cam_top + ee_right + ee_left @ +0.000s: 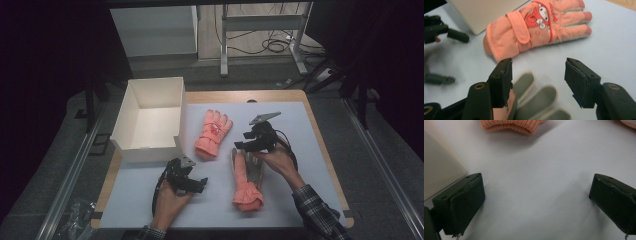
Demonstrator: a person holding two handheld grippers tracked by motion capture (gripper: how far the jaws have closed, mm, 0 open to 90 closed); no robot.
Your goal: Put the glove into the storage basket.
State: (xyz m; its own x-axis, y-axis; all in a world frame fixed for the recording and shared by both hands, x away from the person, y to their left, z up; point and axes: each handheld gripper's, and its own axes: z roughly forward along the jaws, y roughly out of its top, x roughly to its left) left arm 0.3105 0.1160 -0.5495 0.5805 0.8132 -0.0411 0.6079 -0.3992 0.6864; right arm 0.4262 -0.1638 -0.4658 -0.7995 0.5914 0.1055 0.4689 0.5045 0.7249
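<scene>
Your right claw (243,140) hangs spread over the palm-up orange knitted-cuff glove (246,181), your left claw (199,184) gapes above bare desk (210,205) beside the white cardboard box (150,150), whose corner the left gripper view shows close.

A wooden table (320,135) is covered by a pale sheet (300,165). Grey carpeted floor (380,165) is seen around it, with metal rails (70,170) at both sides. Behind, a white cabinet (155,30), a metal frame stand (262,22) and tangled black cables (277,45) are seen. Surroundings are kept dark; the table is lit from above.
</scene>
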